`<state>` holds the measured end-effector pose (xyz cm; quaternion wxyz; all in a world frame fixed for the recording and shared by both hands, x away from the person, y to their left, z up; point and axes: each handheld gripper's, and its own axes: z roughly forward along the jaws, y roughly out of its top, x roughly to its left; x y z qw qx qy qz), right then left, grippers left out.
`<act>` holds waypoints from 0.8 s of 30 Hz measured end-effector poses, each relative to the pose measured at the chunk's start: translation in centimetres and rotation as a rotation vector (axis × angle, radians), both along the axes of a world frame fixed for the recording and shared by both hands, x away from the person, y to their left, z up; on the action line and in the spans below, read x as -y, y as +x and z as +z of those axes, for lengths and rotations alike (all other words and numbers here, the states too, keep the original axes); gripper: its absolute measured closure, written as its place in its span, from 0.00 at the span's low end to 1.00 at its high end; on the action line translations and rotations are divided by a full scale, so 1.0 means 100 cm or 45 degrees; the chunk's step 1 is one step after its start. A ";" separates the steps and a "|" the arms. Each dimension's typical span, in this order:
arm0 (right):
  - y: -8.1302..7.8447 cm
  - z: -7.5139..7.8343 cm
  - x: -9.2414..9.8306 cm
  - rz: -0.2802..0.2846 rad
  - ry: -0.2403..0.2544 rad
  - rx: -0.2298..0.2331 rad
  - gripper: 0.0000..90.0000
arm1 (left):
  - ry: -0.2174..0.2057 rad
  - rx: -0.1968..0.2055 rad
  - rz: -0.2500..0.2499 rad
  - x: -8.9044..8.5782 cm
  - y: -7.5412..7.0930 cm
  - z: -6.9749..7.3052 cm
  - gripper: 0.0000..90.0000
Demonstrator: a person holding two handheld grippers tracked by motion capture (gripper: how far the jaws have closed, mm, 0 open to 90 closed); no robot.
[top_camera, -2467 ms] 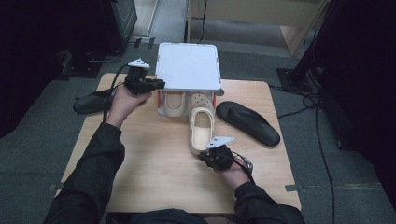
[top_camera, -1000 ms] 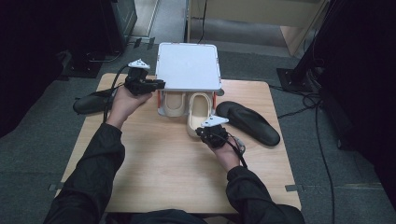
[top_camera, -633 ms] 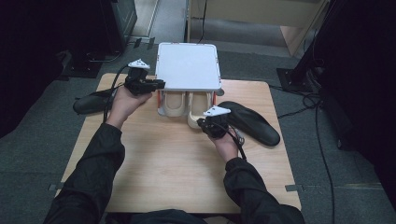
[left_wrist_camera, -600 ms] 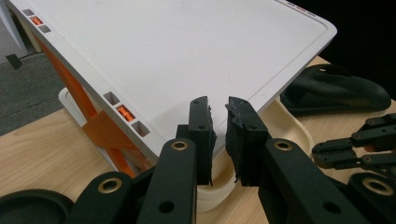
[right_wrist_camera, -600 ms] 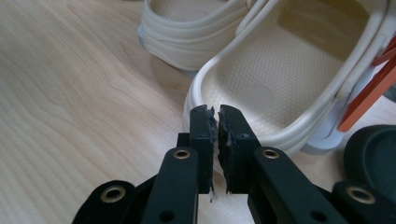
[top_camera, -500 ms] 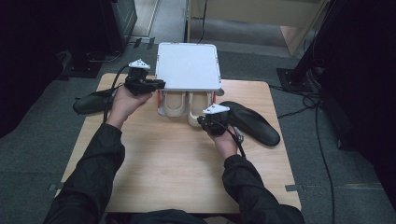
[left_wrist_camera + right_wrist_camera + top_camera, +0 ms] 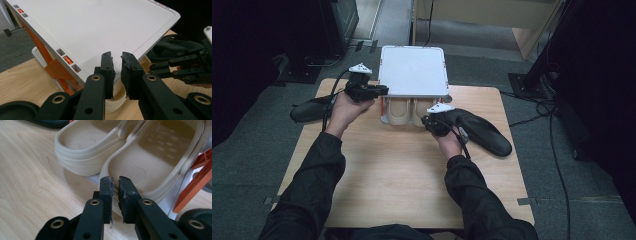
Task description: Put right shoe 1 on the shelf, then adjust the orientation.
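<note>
Right tool (image 7: 113, 182): jaws have just been opening, now a narrow gap, nothing between them, tips just off the heel of the right clog (image 7: 152, 157).
Left tool (image 7: 117, 65): narrow gap, empty, at the rack's white top (image 7: 100, 27).
Clogs: both under the rack, centre of the high view; left clog (image 7: 87, 150) beside its pair.
Risk: tips near the heel may snag it and drag the clog out onto the bench (image 7: 402, 180).

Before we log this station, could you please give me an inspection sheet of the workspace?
Surface: wooden table, bare near the person.
Job's things: two beige clogs side by side on white rack's lower shelf.
Clutter: black shoe at left edge, another at right.
Tongs: left tongs narrowly open by rack corner; right tongs just opening at a clog heel, nothing between.
Cables: floor cables right of table.
Surroundings: grey carpet.
</note>
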<state>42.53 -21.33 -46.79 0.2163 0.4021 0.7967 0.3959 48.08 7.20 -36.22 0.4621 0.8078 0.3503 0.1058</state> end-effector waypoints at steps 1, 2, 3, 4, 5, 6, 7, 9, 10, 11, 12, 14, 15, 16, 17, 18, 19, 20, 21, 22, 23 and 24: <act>0.001 -0.002 0.000 0.002 0.008 0.003 0.89 | -0.002 -0.002 0.002 -0.001 0.000 0.000 0.89; 0.002 -0.004 0.000 0.003 0.014 -0.007 0.89 | -0.005 -0.005 0.002 -0.002 0.000 0.000 0.89; 0.002 -0.005 0.000 0.002 0.014 -0.030 0.88 | -0.006 -0.007 0.003 -0.003 0.001 0.000 0.89; 0.002 -0.007 0.000 0.010 0.016 -0.046 0.88 | -0.007 -0.008 0.005 -0.003 0.001 0.000 0.89; 0.002 -0.008 0.001 0.014 0.023 -0.065 0.87 | -0.009 -0.008 0.007 -0.003 0.001 0.000 0.88; 0.001 -0.008 0.000 -0.002 0.026 -0.102 0.87 | -0.007 -0.006 0.006 -0.004 0.001 0.000 0.88; 0.000 -0.008 0.001 0.000 0.034 -0.128 0.86 | -0.009 -0.005 0.007 -0.004 0.000 0.000 0.87; -0.003 -0.007 0.003 0.019 0.063 -0.142 0.85 | -0.015 -0.009 0.001 -0.004 0.000 0.000 0.85; -0.006 -0.005 0.004 0.024 0.083 -0.141 0.84 | -0.022 -0.013 -0.005 -0.005 0.000 0.000 0.83; -0.010 -0.004 0.006 0.038 0.097 -0.127 0.82 | -0.023 -0.016 -0.008 -0.005 0.000 0.001 0.81; -0.014 -0.003 0.007 0.054 0.101 -0.119 0.81 | -0.022 -0.016 -0.007 -0.005 -0.001 0.002 0.80; -0.022 0.000 0.010 0.071 0.109 -0.141 0.77 | -0.021 -0.032 -0.023 -0.006 -0.003 0.004 0.78; -0.026 0.000 0.011 0.079 0.118 -0.149 0.77 | -0.013 -0.039 -0.029 -0.006 -0.004 0.005 0.76; -0.031 0.001 0.013 0.087 0.127 -0.156 0.76 | -0.002 -0.040 -0.029 -0.006 -0.006 0.006 0.74; -0.036 0.001 0.014 0.094 0.135 -0.163 0.75 | 0.007 -0.042 -0.035 -0.006 -0.007 0.006 0.73; -0.040 0.001 0.016 0.100 0.136 -0.167 0.75 | 0.012 -0.043 -0.037 -0.007 -0.009 0.007 0.70; -0.047 0.002 0.019 0.105 0.145 -0.167 0.73 | 0.009 -0.045 -0.033 -0.007 -0.010 0.008 0.68; -0.051 0.002 0.021 0.115 0.147 -0.162 0.72 | -0.006 -0.041 -0.034 -0.008 -0.011 0.008 0.67; -0.055 0.002 0.023 0.121 0.149 -0.155 0.72 | -0.020 -0.045 -0.042 -0.009 -0.013 0.009 0.67; -0.061 0.002 0.026 0.124 0.158 -0.151 0.70 | -0.023 -0.056 -0.041 -0.010 -0.014 0.011 0.65; -0.065 0.002 0.028 0.132 0.158 -0.150 0.69 | -0.022 -0.055 -0.041 -0.010 -0.015 0.011 0.64; -0.067 0.002 0.030 0.136 0.156 -0.154 0.69 | -0.024 -0.054 -0.041 -0.011 -0.016 0.013 0.64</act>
